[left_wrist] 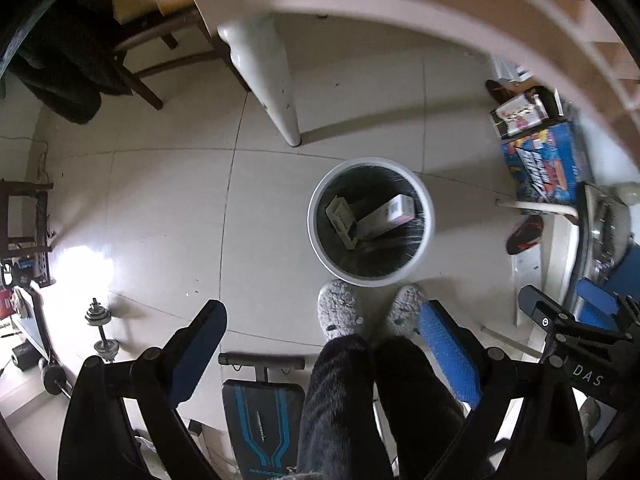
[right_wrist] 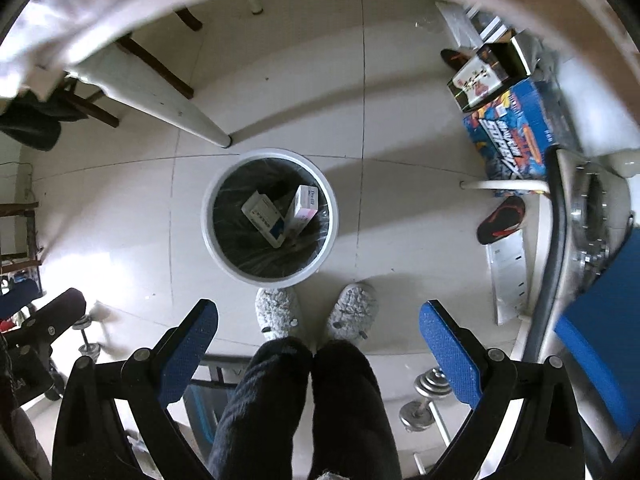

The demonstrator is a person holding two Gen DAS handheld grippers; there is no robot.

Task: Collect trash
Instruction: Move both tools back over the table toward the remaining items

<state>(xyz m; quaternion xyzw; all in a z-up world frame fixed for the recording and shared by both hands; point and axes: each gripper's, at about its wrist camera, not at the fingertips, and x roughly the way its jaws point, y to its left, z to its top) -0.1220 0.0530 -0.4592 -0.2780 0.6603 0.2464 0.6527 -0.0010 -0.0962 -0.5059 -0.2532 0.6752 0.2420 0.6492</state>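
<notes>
A white round trash bin (left_wrist: 426, 216) (right_wrist: 208, 216) with a black liner stands on the tiled floor below both grippers. Two small cardboard boxes lie inside it: a white and blue one (left_wrist: 340, 216) (right_wrist: 264, 216) and a white and pink one (left_wrist: 390, 214) (right_wrist: 304, 208). My left gripper (left_wrist: 324, 320) is open and holds nothing, high above the floor. My right gripper (right_wrist: 320, 320) is also open and bare. In the left wrist view the right gripper (left_wrist: 568, 320) shows at the right edge.
A person's legs and grey fuzzy slippers (left_wrist: 338, 312) (right_wrist: 276, 312) stand just before the bin. A white table leg (left_wrist: 276, 80) rises behind it. Colourful boxes (right_wrist: 512, 136), a shoe (right_wrist: 502, 220), dumbbells (left_wrist: 102, 332) (right_wrist: 424, 396) and a workout bench (left_wrist: 260, 416) surround the spot.
</notes>
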